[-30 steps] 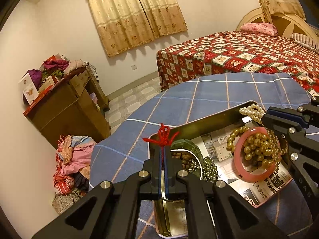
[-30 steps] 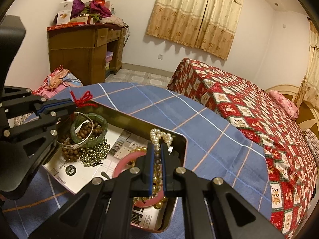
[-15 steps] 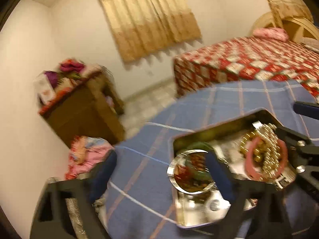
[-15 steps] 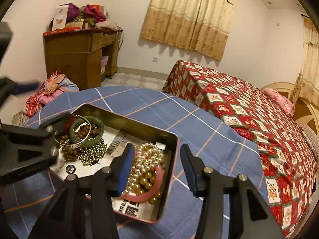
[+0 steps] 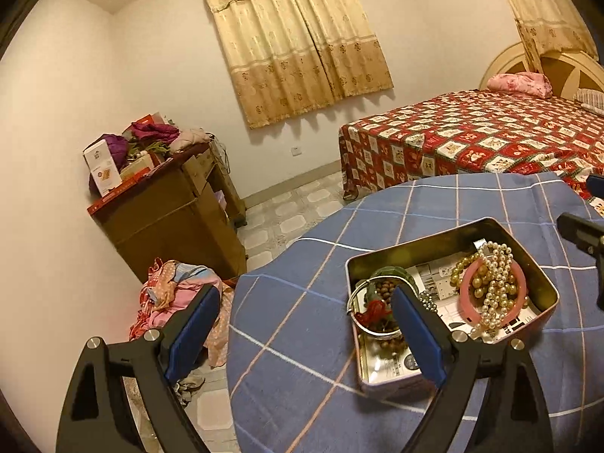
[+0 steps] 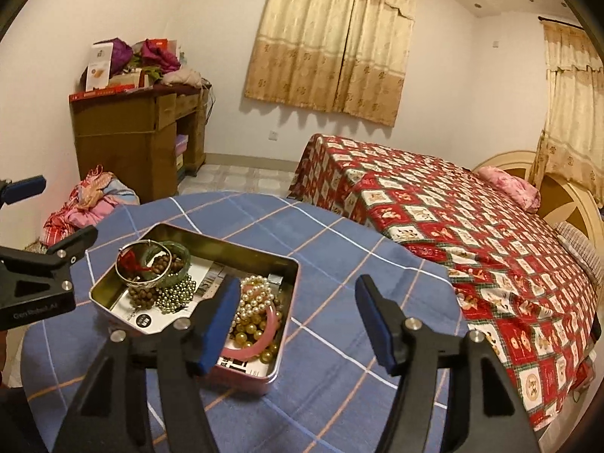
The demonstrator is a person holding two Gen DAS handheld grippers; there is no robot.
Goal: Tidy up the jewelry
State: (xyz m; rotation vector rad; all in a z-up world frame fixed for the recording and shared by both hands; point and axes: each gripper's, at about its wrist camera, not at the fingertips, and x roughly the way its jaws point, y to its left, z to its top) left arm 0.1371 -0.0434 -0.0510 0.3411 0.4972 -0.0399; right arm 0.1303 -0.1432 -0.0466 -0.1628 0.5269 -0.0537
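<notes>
Both grippers, left (image 5: 302,324) and right (image 6: 298,321), had released, fingers spread; red-knot cord (image 5: 373,309) and pearls (image 5: 494,283), at 9 and 3 o'clock, lay in tin (image 5: 434,236); sorting likely finished.

A round table (image 5: 377,207) wears a blue plaid cloth with white and orange lines. Behind it stands a bed (image 6: 453,226) under a red patchwork cover, with a pink pillow (image 6: 509,187) near the cream headboard (image 6: 566,196). Beige patterned curtains (image 6: 332,37) hang on the white wall. A brown wooden desk (image 5: 170,211) sits against the wall, piled with clothes (image 5: 154,132) and a white box (image 5: 102,168). A heap of pink and red cloth (image 5: 170,302) lies on the tiled floor (image 5: 287,211) beside the desk
</notes>
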